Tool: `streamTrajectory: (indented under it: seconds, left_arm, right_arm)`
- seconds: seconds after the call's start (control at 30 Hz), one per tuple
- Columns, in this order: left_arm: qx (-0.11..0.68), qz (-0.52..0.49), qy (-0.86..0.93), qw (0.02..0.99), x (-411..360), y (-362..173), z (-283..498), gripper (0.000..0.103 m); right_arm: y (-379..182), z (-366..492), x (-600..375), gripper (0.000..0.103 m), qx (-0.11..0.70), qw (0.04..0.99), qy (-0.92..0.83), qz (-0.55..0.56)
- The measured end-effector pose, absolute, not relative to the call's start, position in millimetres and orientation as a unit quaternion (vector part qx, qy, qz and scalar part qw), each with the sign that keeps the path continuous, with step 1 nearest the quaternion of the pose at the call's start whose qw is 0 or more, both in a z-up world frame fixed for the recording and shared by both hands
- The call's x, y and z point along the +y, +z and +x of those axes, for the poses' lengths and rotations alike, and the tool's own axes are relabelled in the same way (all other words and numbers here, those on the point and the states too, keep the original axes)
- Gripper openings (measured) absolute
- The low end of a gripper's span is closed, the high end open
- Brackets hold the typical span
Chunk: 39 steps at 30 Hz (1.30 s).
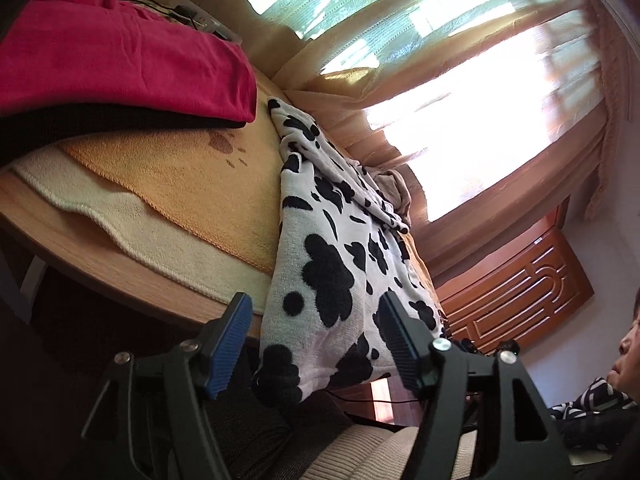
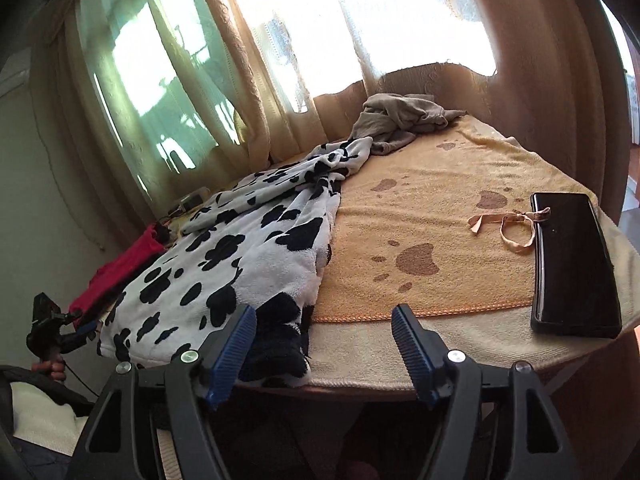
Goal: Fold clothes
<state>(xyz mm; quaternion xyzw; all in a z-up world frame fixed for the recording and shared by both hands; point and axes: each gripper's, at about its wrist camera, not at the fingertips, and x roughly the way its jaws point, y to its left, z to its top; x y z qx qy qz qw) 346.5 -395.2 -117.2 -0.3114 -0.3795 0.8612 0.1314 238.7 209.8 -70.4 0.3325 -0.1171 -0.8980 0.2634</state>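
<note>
While both jaws gape, the cow-print garment [image 2: 240,248] drapes the table [image 2: 400,372].

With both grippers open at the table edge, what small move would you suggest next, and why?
Probably close the left hand-held gripper on the spotted fleece's hanging hem, which sits between its open jaws. The right hand-held gripper is also open, with the fleece corner only by its left finger, so it should shift left first.
</note>
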Motion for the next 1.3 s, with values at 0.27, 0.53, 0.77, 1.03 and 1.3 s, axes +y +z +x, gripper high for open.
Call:
streamTrajectory:
  seconds: [0.27, 0.53, 0.77, 1.03, 1.3]
  left_arm:
    - [-0.436, -0.333, 0.817, 0.175, -380.5, -146.9, 328.0, 0.078]
    - [-0.418, -0.347, 0.817, 0.192, -368.4, -149.9, 321.5, 0.081]
    - [-0.311, -0.374, 0.853, 0.189, -350.9, -136.8, 319.9, 0.081]
    - [-0.255, -0.384, 0.869, 0.18, -346.6, -133.2, 322.5, 0.081]
    - [-0.209, -0.423, 0.867, 0.16, -323.7, -128.9, 309.6, 0.072]
  right_arm:
    - [-95.1, 221.2, 161.0, 0.072, -0.048, 0.272, -0.877, 0.393]
    - [-101.1, 225.7, 153.9, 0.073, -0.023, 0.27, -0.877, 0.398]
    - [-100.9, 228.9, 137.8, 0.088, 0.015, 0.274, -0.875, 0.398]
    - [-104.4, 237.1, 126.3, 0.101, 0.051, 0.274, -0.878, 0.39]
    - [-103.3, 240.1, 117.3, 0.089, 0.08, 0.256, -0.881, 0.391]
